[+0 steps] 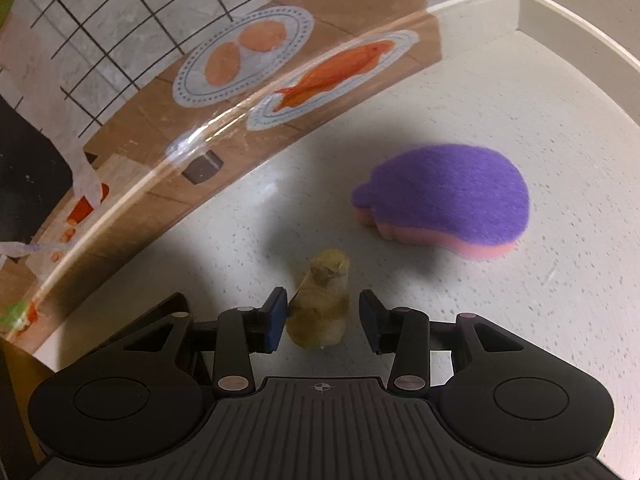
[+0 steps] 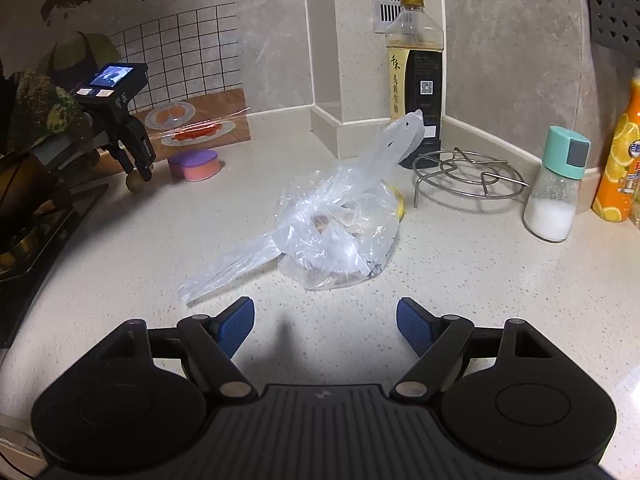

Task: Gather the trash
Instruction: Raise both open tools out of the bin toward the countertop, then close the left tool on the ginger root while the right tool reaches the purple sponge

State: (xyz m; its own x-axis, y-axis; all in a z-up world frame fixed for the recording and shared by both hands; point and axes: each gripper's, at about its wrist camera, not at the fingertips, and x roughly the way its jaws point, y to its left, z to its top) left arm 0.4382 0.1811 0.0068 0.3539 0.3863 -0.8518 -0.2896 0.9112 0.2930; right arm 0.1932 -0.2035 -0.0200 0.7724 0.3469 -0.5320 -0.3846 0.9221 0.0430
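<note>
A small brownish-yellow piece of trash point(image 1: 320, 300) lies on the white speckled counter between the fingers of my left gripper point(image 1: 323, 320). The left pad touches it; the right pad stands a little apart, so the jaws are open around it. In the right wrist view the same scrap point(image 2: 135, 184) shows under the left gripper point(image 2: 140, 160) at the far left. A crumpled clear plastic bag point(image 2: 336, 224) with scraps inside lies on the counter ahead of my right gripper point(image 2: 325, 324), which is open and empty, short of the bag.
A purple-and-pink sponge point(image 1: 444, 200) lies right of the scrap, also visible in the right wrist view point(image 2: 196, 165). A sauce bottle point(image 2: 416, 72), wire trivet point(image 2: 468, 176), salt shaker point(image 2: 556, 188) and orange bottle point(image 2: 620, 152) stand at the back right. A stove point(image 2: 36, 216) is at left.
</note>
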